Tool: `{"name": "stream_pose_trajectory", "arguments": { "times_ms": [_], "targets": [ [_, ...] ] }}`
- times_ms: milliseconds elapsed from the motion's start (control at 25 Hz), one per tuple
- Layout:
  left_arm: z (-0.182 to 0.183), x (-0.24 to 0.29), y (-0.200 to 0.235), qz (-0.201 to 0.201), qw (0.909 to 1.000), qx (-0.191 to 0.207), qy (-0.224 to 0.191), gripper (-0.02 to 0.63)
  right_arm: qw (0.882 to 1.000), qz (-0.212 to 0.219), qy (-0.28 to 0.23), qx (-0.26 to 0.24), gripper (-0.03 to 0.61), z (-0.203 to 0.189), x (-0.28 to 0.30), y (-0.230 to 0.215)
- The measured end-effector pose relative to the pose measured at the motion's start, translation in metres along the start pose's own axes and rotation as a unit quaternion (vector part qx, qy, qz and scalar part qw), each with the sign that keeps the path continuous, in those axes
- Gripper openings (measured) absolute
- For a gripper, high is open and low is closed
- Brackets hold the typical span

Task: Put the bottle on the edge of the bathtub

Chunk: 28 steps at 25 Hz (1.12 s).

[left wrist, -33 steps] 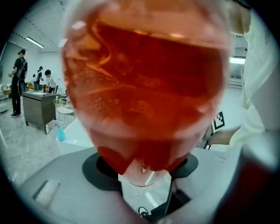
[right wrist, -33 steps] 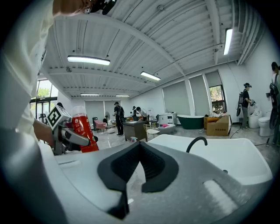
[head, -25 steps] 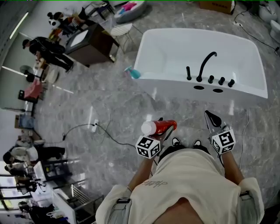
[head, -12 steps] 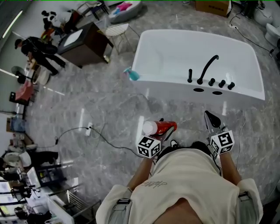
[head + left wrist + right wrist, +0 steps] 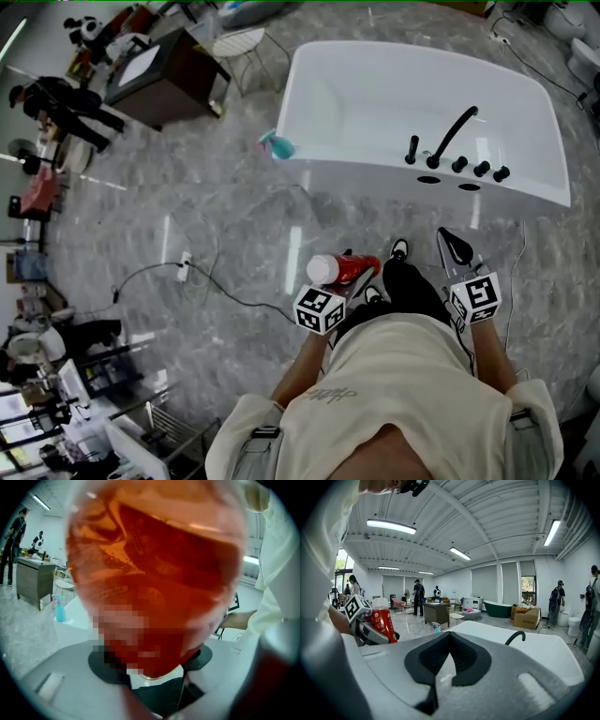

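L claw [image 5: 356, 278] is clamped on the red bottle [image 5: 342, 270]. Its own view is nearly filled by the see-through red body, w/ the dark pads pressed on either side of the lower part. R claw [image 5: 456, 249] carries nothing; its pads sit together w/ only a thin slit between.

From the R claw's view the bottle [image 5: 384, 619] stands roughly upright, white cap up, label facing out. It hangs over the grey marble floor [image 5: 225, 216], in front of the person's body and well apart from the tub.

White bathtub [image 5: 314, 94] lies ahead. Its near long edge carries a black arched faucet [image 5: 453, 131] w/ a row of black knobs beside it, toward the near-R corner. A teal spray bottle [image 5: 278, 143] is at the near-L corner; can't tell if it stands on the rim or just beside it. One dark shoe [image 5: 398, 249] is stepped fwd toward the near edge.

Judgement: the bottle looks like smooth plastic, stiff enough to take a firm pinch, prob. holding liquid, so moderate weight and a bit top-heavy if tilted. The glossy wall could slide in the pads. The best hold is where it is now, low to mid body, cap kept up. The rim looks glossy and narrow, so the base should land flat, prob. on the bare stretch of the near edge between the L corner and the faucet.
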<state>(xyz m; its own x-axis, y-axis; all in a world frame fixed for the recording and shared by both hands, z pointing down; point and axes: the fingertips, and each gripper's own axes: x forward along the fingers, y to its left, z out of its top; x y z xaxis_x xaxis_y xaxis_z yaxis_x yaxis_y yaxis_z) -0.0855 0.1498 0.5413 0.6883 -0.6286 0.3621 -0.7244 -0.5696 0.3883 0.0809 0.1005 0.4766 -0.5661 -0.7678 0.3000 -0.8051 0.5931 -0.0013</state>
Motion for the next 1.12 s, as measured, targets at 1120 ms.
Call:
{"name": "stream_pose_trajectory", "arguments": {
  "times_ms": [1120],
  "targets": [
    [0.090,0.229,0.213,0.099,0.9919,0.047,0.066,0.299,0.996,0.074,0.010,0.054,0.002,0.010,0.206,-0.134]
  ]
}}
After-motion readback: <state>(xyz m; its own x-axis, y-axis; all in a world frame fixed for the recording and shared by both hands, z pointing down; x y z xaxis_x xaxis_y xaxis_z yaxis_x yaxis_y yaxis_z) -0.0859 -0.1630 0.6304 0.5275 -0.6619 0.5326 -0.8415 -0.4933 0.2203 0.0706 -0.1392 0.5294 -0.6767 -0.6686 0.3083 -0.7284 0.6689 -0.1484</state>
